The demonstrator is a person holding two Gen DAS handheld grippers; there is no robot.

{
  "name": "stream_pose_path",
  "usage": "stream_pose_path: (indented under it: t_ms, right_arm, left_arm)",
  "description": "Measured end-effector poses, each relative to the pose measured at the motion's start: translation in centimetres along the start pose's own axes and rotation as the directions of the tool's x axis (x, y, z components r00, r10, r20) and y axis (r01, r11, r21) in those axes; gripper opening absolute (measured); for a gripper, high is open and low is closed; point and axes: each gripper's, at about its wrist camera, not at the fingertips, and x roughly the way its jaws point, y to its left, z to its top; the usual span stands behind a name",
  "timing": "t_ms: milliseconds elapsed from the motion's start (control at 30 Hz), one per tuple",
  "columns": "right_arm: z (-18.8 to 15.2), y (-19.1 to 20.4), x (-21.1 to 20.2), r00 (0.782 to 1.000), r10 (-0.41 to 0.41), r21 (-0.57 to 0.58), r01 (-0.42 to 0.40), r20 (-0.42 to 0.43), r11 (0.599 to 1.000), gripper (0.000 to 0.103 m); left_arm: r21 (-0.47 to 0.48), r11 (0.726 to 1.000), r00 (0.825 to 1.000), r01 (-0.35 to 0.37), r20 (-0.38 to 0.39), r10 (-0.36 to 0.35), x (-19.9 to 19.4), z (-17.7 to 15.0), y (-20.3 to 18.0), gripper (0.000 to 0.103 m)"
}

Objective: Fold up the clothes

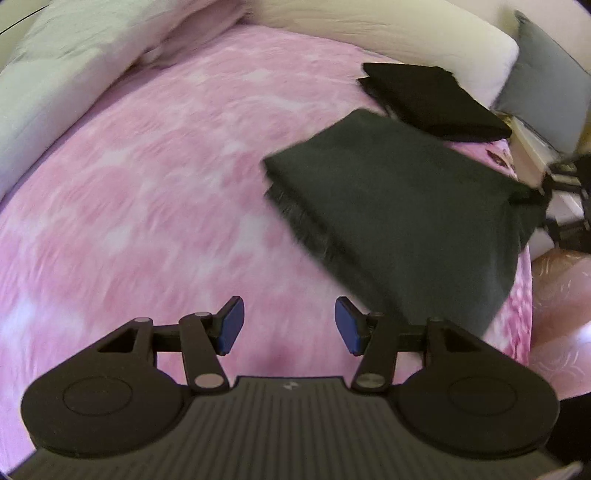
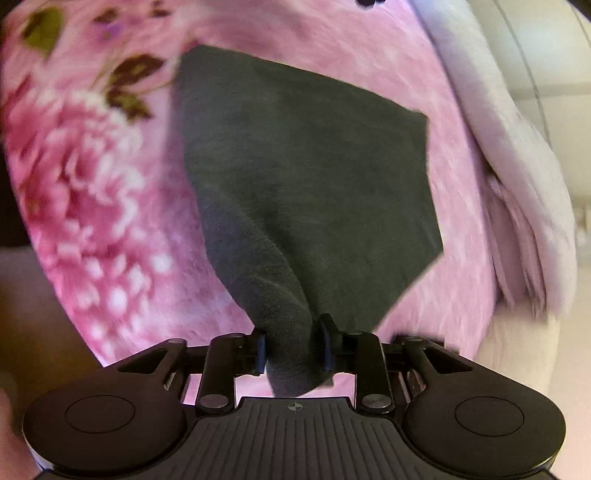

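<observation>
A folded dark grey garment (image 1: 399, 206) hangs above the pink bed cover, lifted at its right corner. My right gripper (image 2: 293, 347) is shut on a bunched corner of this garment (image 2: 310, 177); it also shows at the right edge of the left wrist view (image 1: 543, 192). My left gripper (image 1: 289, 325) is open and empty, low over the pink cover, just left of the garment's near corner. A folded black garment (image 1: 432, 99) lies on the bed behind the grey one.
The pink floral bed cover (image 1: 147, 184) fills both views. A pale green pillow (image 1: 74, 55), a cream pillow (image 1: 388, 33) and a grey cushion (image 1: 546, 81) line the far side. A pale blanket edge (image 2: 517, 147) runs along the right.
</observation>
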Motion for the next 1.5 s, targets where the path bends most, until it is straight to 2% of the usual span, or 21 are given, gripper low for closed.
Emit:
stream_pose_path:
  t_ms: [67,200,267,300,367,433,500,533,600,700,733,767,800,867,967,1067,1133,1233,1333,1433,1500]
  right_arm:
    - [0.2,0.9,-0.5,0.999,-0.028,0.057,0.030,-0.033,0.998,0.044]
    - [-0.1,2.4,-2.2,0.998,-0.038,0.208,0.048,-0.053,0.977,0.049]
    - [-1.1,1.9,-3.0,0.999,0.032,0.428,-0.012,-0.039,0.904,0.050]
    - [-2.1,1.0,-2.9,0.996,0.086,0.581,-0.060,-0.017,0.812,0.050]
    - [-4.1,-0.6,-2.6,0.982,0.179,0.823,-0.146,0.055,0.549,0.051]
    - [-7.2,-1.2,-1.7,0.953,0.186,0.963,-0.258,0.240,0.079,0.058]
    - [-10.0,-1.0,-0.3,0.919,0.091,0.863,-0.323,0.385,-0.389,0.074]
    - [-10.6,-0.4,0.6,0.918,0.043,0.790,-0.315,0.394,-0.527,0.076]
    - [-10.9,0.6,2.4,0.920,-0.001,0.700,-0.298,0.391,-0.648,0.077]
    - [-11.3,1.3,5.2,0.921,-0.060,0.581,-0.292,0.385,-0.760,0.076]
    - [-11.6,1.5,6.0,0.917,-0.090,0.524,-0.300,0.389,-0.797,0.062]
    - [-12.0,1.8,6.9,0.912,-0.121,0.464,-0.309,0.391,-0.830,0.032]
    - [-12.3,1.5,7.6,0.902,-0.119,0.426,-0.308,0.415,-0.850,0.027]
    - [-13.0,-0.1,8.2,0.895,-0.063,0.463,-0.288,0.442,-0.839,0.020]
    - [-15.7,-2.9,7.7,0.878,-0.028,0.559,-0.329,0.478,-0.761,0.018]
    - [-19.4,-6.8,8.4,0.906,-0.022,0.638,-0.315,0.423,-0.702,0.018]
    - [-20.7,-9.1,9.9,0.912,0.030,0.711,-0.297,0.408,-0.638,0.019]
    - [-20.4,-9.3,12.6,0.913,0.109,0.760,-0.256,0.393,-0.598,0.022]
    - [-20.0,-8.5,12.5,0.925,0.086,0.761,-0.247,0.369,-0.600,0.031]
    - [-20.4,-7.6,10.5,0.947,0.037,0.724,-0.220,0.320,-0.654,0.046]
    - [-20.2,-7.5,9.3,0.961,0.017,0.714,-0.192,0.275,-0.674,0.047]
  left_arm:
    - [0.019,1.000,1.000,0.016,-0.007,-0.016,1.8,2.6,0.3,0.052]
    - [0.072,0.997,0.999,0.034,-0.023,-0.033,5.8,8.1,0.7,0.054]
    - [0.103,0.994,0.999,0.039,-0.035,-0.036,7.7,10.2,0.8,0.055]
    - [0.109,0.993,0.998,0.050,-0.051,-0.045,8.8,11.0,0.8,0.055]
    - [0.115,0.991,0.994,0.072,-0.089,-0.062,10.8,12.2,1.1,0.055]
    - [0.115,0.989,0.988,0.092,-0.138,-0.076,13.0,12.8,1.5,0.055]
    - [0.113,0.986,0.977,0.119,-0.189,-0.096,14.9,12.7,2.0,0.056]
    - [0.112,0.985,0.972,0.131,-0.209,-0.106,15.7,12.5,2.3,0.058]
    - [0.118,0.980,0.965,0.159,-0.228,-0.129,16.7,12.1,2.8,0.060]
    - [0.099,0.975,0.950,0.199,-0.263,-0.167,17.8,12.4,3.9,0.069]
    - [0.088,0.972,0.944,0.216,-0.273,-0.185,18.1,12.4,4.3,0.069]
    - [0.072,0.970,0.937,0.234,-0.283,-0.205,18.5,12.4,4.7,0.069]
    - [0.046,0.967,0.931,0.250,-0.287,-0.227,18.7,12.4,5.0,0.068]
    - [-0.023,0.959,0.917,0.282,-0.287,-0.277,19.0,12.0,5.8,0.059]
    - [-0.126,0.949,0.910,0.290,-0.271,-0.314,18.2,11.0,5.8,0.054]
    - [-0.156,0.944,0.910,0.291,-0.258,-0.324,17.0,9.9,3.2,0.051]
    - [-0.178,0.954,0.932,0.241,-0.233,-0.279,16.5,9.2,1.9,0.051]
    - [-0.232,0.950,0.945,0.209,-0.201,-0.257,16.3,8.5,1.9,0.054]
    - [-0.247,0.941,0.941,0.230,-0.192,-0.280,16.5,8.2,2.5,0.056]
    - [-0.268,0.931,0.927,0.248,-0.214,-0.309,16.9,8.4,3.1,0.056]
    - [-0.258,0.936,0.927,0.240,-0.225,-0.300,16.4,8.8,3.0,0.056]
